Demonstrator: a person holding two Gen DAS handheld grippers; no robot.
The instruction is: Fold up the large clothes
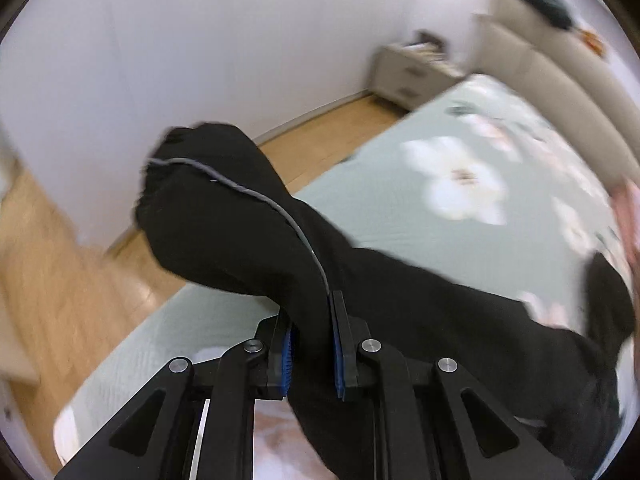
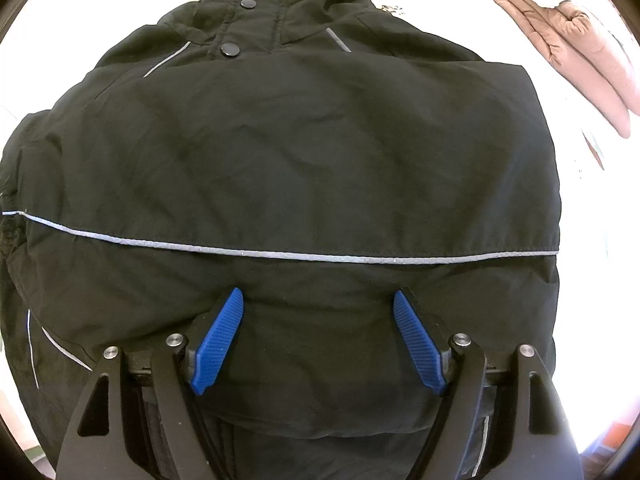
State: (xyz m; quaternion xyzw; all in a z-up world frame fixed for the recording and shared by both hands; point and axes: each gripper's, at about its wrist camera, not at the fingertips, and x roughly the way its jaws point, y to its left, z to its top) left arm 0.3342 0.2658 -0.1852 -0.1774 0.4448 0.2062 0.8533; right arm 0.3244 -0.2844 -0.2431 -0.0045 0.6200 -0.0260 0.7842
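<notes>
Black jacket [image 2: 288, 152] lies spread front-up on the bed [image 1: 380, 208]; left gripper [image 1: 312, 344] jaws clamp its sleeve [image 1: 224, 208], raised clear of the bed, presumably to fold inward; right gripper [image 2: 318, 340] hovers over the jacket's lower front, jaws wide, empty.

A: What does the left gripper [image 1: 312, 344] look like?

B: Matte black linkage bars with triangular cut-outs, round silver pivot screws at the joints, and ribbed blue pads on the inner faces of its fingers [image 1: 286, 360].

A: And the right gripper [image 2: 319, 340]?

B: The same build: black arms, four silver screws, blue ribbed fingers [image 2: 218, 340] tapering to rounded tips. Thin black cables run down just beside the left-hand pad, beneath the nearest screw.
</notes>
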